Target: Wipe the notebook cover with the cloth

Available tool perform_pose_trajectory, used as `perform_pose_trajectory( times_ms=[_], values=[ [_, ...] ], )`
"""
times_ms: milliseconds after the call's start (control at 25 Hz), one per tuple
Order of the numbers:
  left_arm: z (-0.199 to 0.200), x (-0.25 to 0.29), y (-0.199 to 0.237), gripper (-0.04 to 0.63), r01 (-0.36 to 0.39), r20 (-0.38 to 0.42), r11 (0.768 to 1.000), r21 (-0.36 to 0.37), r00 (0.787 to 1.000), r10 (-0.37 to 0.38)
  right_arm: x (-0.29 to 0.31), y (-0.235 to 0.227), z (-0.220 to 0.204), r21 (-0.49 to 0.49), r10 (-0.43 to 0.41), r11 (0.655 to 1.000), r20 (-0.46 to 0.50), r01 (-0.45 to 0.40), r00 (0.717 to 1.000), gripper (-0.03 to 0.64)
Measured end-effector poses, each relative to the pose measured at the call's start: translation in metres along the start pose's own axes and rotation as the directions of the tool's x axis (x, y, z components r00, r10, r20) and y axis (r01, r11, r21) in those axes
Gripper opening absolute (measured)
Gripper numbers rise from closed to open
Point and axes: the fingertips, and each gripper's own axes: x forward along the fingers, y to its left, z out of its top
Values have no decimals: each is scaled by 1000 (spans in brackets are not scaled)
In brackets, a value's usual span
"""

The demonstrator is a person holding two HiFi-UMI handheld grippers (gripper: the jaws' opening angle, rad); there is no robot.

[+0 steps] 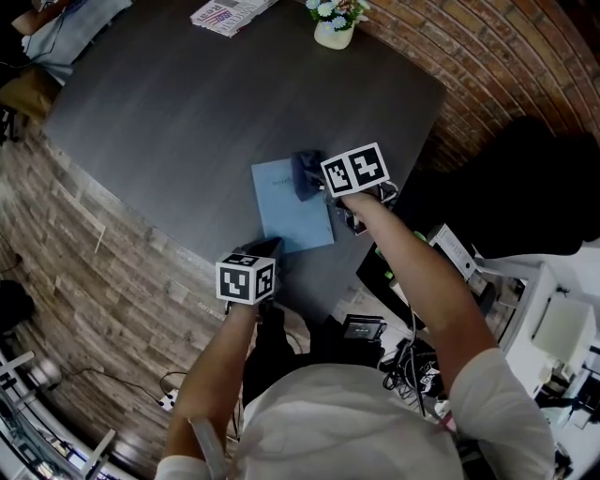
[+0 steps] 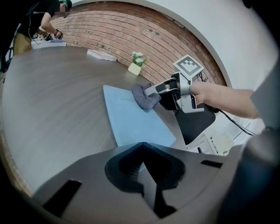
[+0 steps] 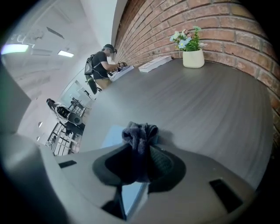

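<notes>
Head view: the thin pale-blue notebook point(image 1: 292, 220) lies flat near the tabletop's point(image 1: 187, 122) front edge. It is probably light enough to slide, so pin its near corner, where the left gripper point(image 1: 265, 247) rests, jaws together and empty. The right gripper point(image 1: 314, 184) clenches the soft, bunched cloth point(image 1: 305, 168) at the far end. The faint cover print is unreadable.

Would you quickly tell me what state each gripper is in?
Left gripper: closed.
Right gripper: closed on the cloth.

Nothing can be read: the faint print on the pale blue notebook point(image 1: 291, 220) and the red-and-white printed booklet point(image 1: 230, 13) is too small.
</notes>
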Motion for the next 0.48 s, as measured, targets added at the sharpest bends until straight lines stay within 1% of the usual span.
perform_pose_trajectory(
  times_ms=[200,320,480],
  values=[
    [1,1,0,8,4,-3,1000,7,1000,-4,-12,-16,-2,-23,-66,998,-12,66,998,109],
    [1,1,1,8,8,-4,1000,11,1000,-8,-24,-27,-2,-52,-135,990,-12,134,991,106],
    [1,0,0,8,9,-2,1000,17,1000,-9,-46,-43,0,-106,-236,966,6,235,972,103]
  ],
)
